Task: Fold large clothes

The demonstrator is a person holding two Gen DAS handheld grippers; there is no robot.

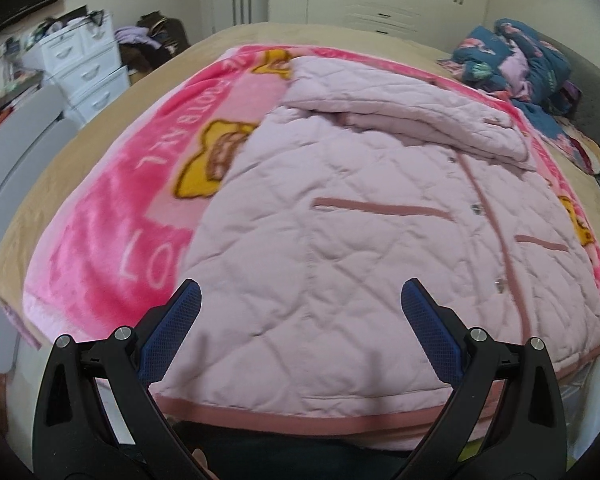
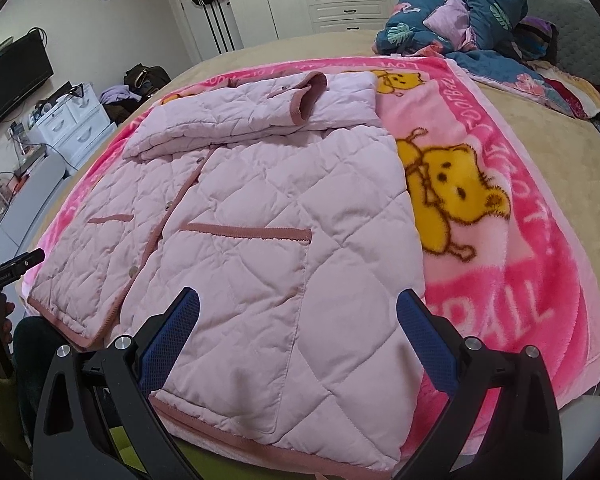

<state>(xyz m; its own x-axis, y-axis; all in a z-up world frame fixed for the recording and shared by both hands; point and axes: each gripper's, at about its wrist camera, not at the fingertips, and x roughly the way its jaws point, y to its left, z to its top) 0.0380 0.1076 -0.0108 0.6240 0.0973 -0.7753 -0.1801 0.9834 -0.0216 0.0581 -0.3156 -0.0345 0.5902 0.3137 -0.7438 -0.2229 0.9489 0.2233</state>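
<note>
— Blue-padded fingers first: my left gripper (image 1: 300, 304) hangs over the near hem with its jaws spread wide, nothing between them. My right gripper (image 2: 298, 312) is the same, gaping and empty, above the hem corner on its own side.

— And the garment?

— That pale pink quilted jacket with dusty-rose trim (image 1: 340, 220) lies front up on the bright pink cartoon-bear fleece blanket (image 2: 480, 208), spread over the tan bed (image 2: 560, 152). Both sleeves look already crossed over the chest, up by the collar.

— So what now?

— I'd judge the bottom-up fold. I'd pinch the rose hem band (image 2: 260, 440) at both corners, biting through all layers, lift evenly, and carry it toward the collar so the padding doesn't bunch.

— Any risk?

— Thick quilting may slip from a shallow bite, and catching the fleece underneath would drag it along.
</note>
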